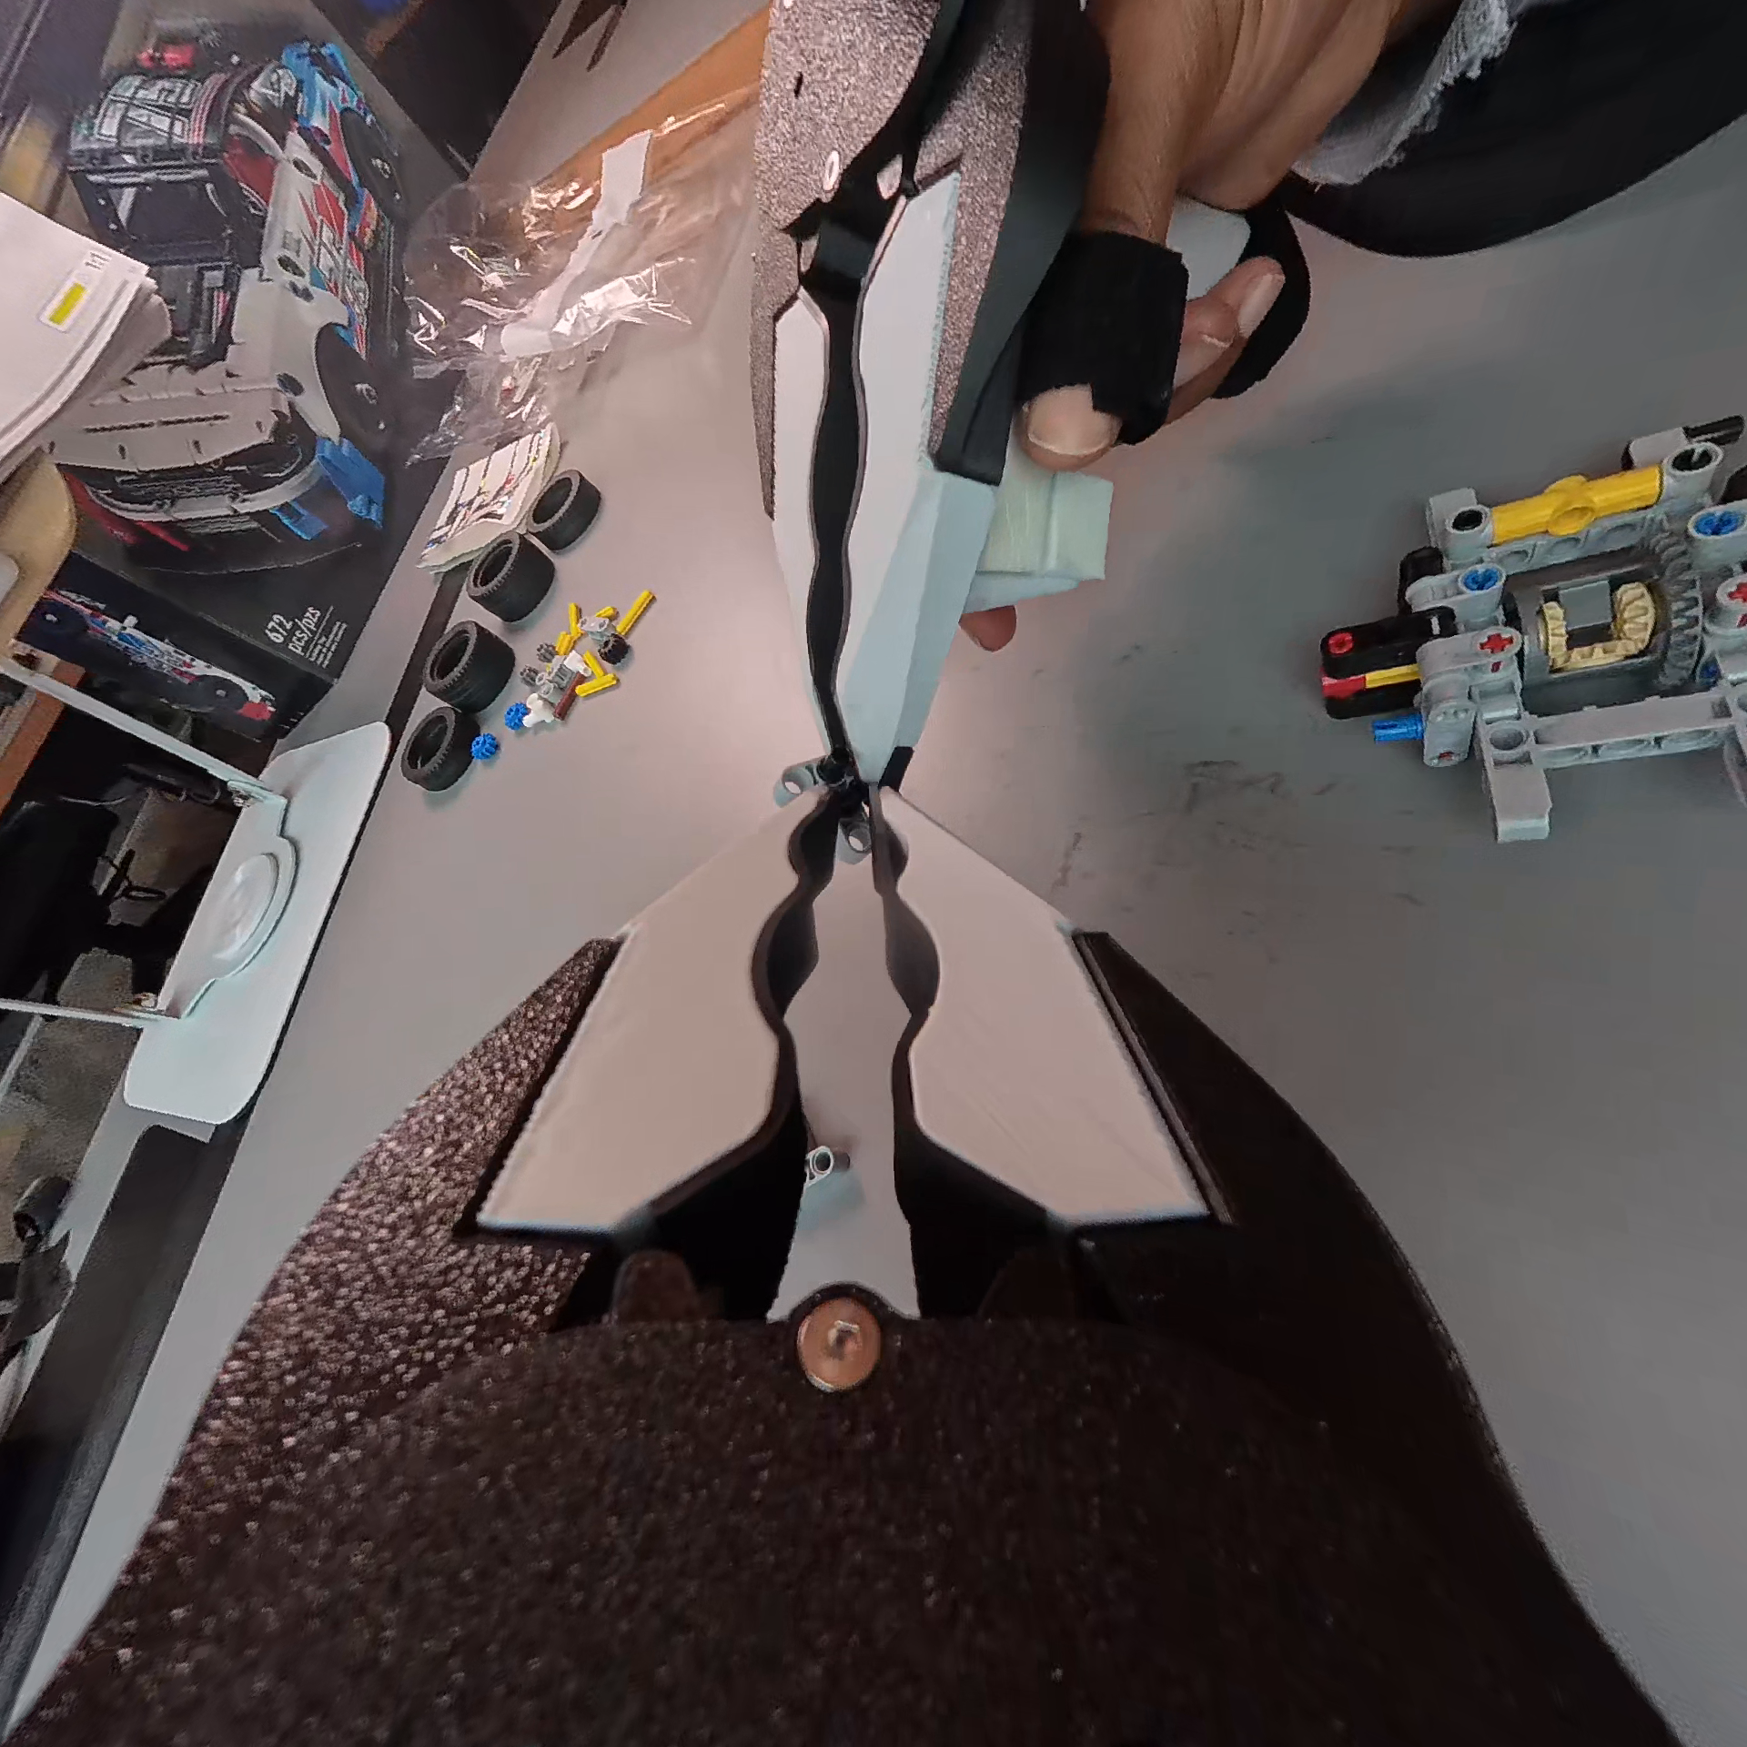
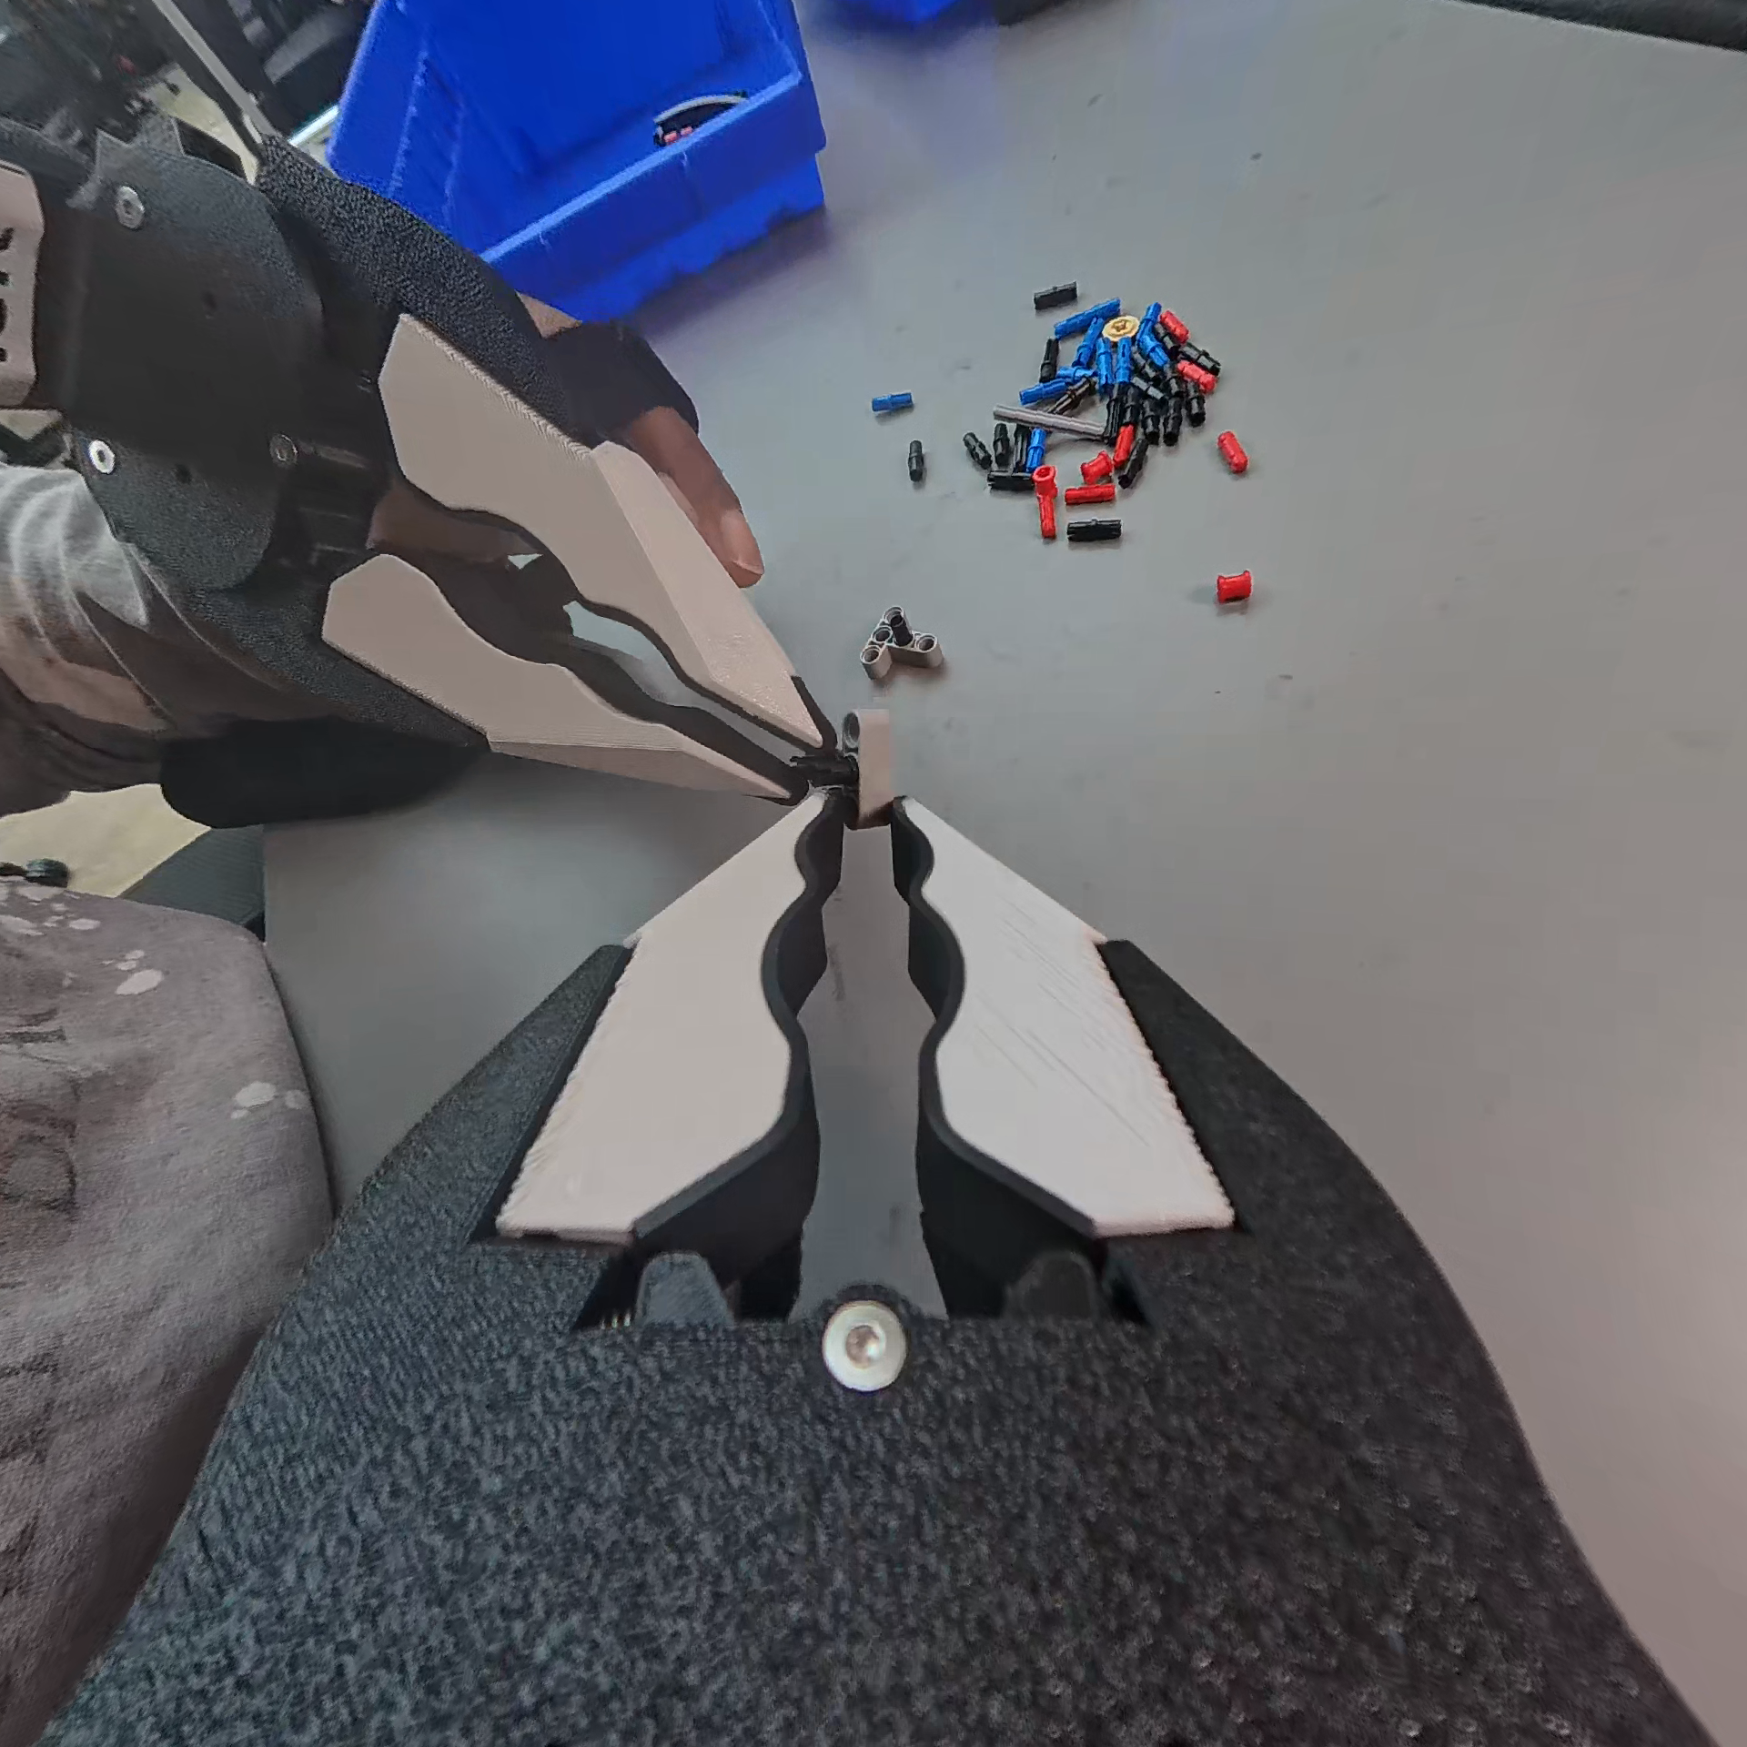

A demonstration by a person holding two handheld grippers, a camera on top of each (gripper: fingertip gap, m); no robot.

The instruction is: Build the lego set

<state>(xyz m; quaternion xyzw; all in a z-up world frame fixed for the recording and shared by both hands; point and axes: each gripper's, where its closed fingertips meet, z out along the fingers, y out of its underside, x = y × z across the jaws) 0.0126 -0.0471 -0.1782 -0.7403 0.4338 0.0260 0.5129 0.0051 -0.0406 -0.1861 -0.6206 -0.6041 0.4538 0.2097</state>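
Right tongs (image 2: pixel 865 813) are clamped on a grey beam (image 2: pixel 872 770) so a black pin (image 2: pixel 824 764), pinched by left tongs (image 2: pixel 808 756) from 9 o'clock, can be pressed in.

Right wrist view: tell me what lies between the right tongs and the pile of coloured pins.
One small grey angled connector lies on the table between the right tongs and the pin pile. The right wrist view shows it.
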